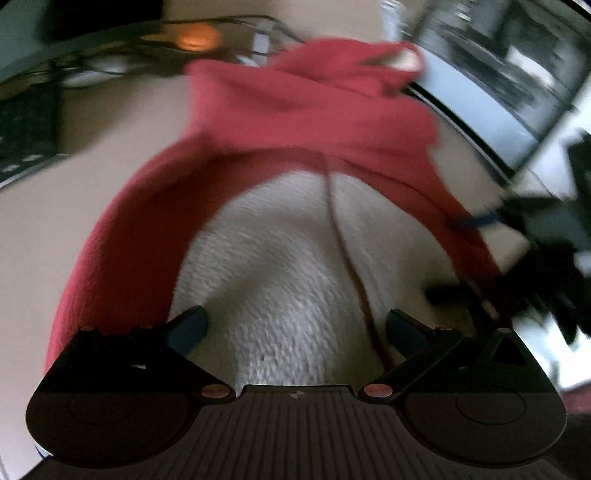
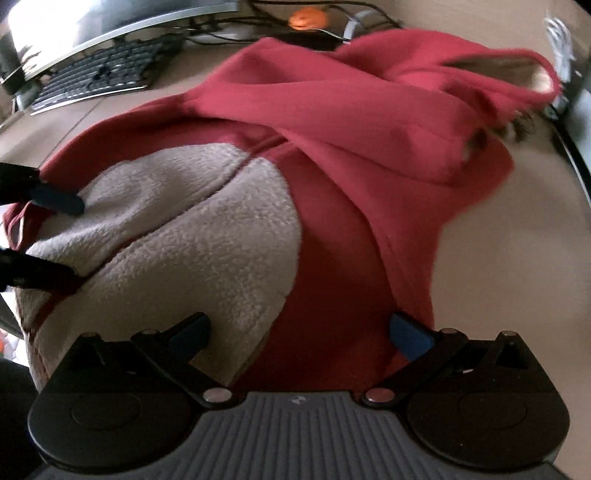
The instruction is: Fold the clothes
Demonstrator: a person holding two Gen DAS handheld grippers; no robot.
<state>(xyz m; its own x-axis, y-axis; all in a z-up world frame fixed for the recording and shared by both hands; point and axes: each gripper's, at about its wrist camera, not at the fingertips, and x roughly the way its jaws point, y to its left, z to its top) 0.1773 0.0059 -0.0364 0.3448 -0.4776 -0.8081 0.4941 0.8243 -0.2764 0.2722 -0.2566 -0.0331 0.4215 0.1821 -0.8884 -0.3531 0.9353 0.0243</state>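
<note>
A red fleece jacket [image 2: 332, 122] with a cream fleece lining [image 2: 192, 229] lies on a beige table, partly turned back so the lining shows. In the left wrist view the jacket [image 1: 295, 110] and its lining [image 1: 280, 266] fill the middle. My left gripper [image 1: 295, 328] is open, its jaws spread over the lining, holding nothing. It also shows in the right wrist view [image 2: 55, 236] at the jacket's left edge. My right gripper [image 2: 299, 332] is open over the near hem, empty. It shows blurred in the left wrist view [image 1: 498, 273] at the right.
A keyboard [image 2: 96, 74] and a monitor base stand at the back left of the table [image 2: 517, 258]. An orange object [image 2: 306, 18] and cables lie at the back. A dark rail runs along the table's right edge [image 1: 480, 122].
</note>
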